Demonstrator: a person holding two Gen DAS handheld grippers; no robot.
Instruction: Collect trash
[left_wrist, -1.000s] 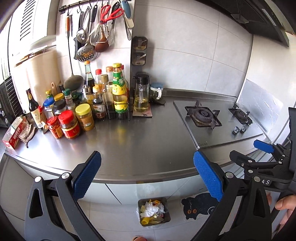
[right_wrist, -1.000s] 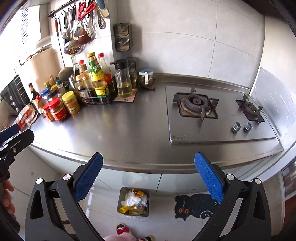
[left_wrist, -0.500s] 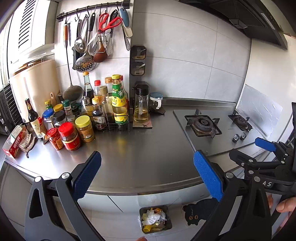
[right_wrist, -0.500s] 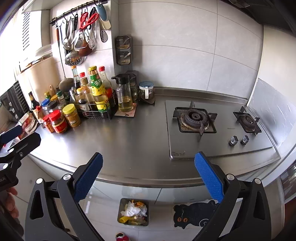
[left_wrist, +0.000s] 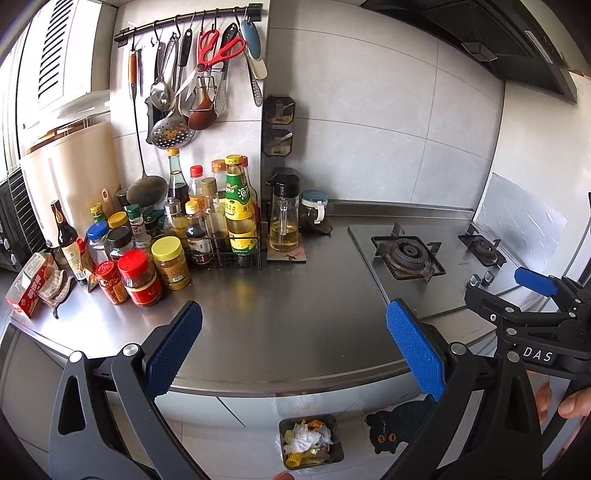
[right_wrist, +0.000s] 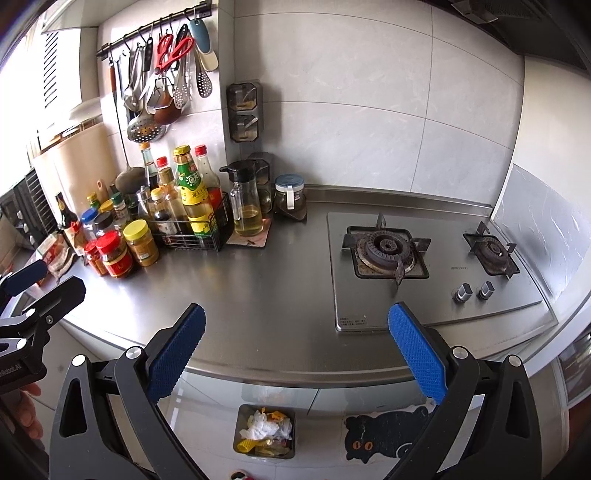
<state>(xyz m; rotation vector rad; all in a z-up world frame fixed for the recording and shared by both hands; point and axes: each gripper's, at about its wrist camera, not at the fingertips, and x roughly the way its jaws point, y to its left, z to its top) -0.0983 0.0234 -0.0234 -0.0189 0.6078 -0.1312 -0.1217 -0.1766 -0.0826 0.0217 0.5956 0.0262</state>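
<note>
Here, steel countertop, gas hob, floor trash bin, left claw and right claw both spread, empty.

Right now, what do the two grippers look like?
Both match. The left gripper and right gripper each have black angular frames with triangular cutouts, silver pivot bolts, and two fingers faced with blue textured pads. The right gripper's side carries white "DAS" lettering. No sleeves or cables show.

2 burners, 2 knobs, 1 trash bin, 1 cat mat, 2 red-lidded jars.
</note>
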